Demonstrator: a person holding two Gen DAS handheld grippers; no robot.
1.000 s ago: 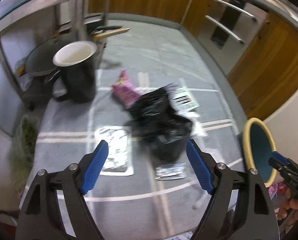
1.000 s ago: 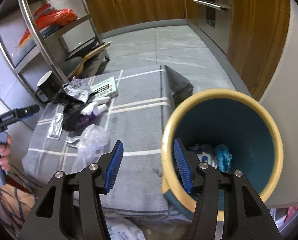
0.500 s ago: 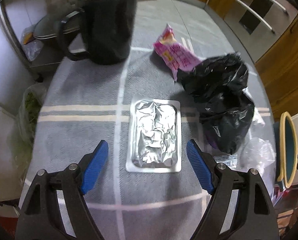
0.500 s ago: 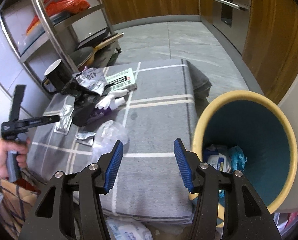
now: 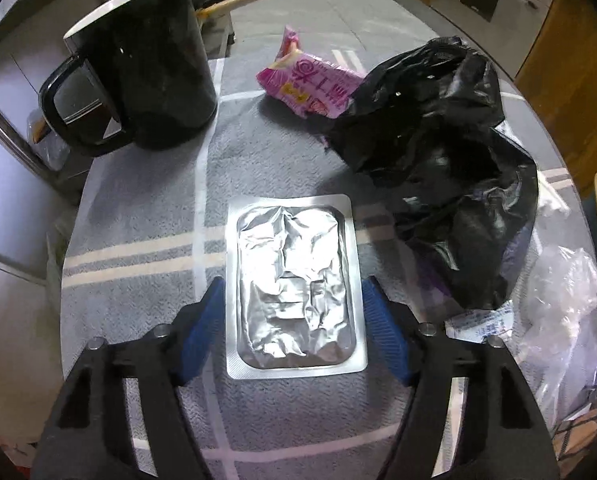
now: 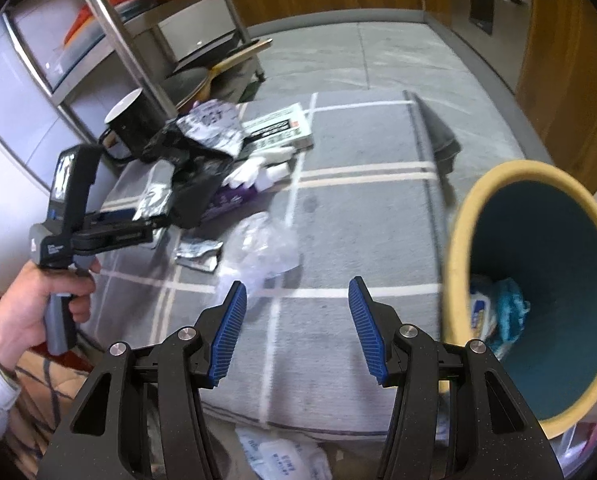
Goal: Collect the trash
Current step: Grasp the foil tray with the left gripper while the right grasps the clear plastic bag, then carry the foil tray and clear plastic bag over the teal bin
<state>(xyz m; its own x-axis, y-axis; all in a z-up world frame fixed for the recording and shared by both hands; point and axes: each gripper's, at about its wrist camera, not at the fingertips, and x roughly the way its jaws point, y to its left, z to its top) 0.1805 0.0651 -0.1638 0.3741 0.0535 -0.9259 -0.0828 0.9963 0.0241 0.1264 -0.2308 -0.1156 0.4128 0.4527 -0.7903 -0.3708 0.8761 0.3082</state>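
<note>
Both tool pads astride foil tray

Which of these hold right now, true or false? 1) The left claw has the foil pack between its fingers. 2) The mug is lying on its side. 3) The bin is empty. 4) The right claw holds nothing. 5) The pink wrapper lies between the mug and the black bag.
1) True: the left claw straddles the foil pack; its jaws have just been closing, and contact is unclear.
2) False: the mug stands upright.
3) False: the bin already has trash at the bottom.
4) True: the right claw is open over the cloth.
5) True: the pink wrapper lies between the mug and the black bag.
</note>
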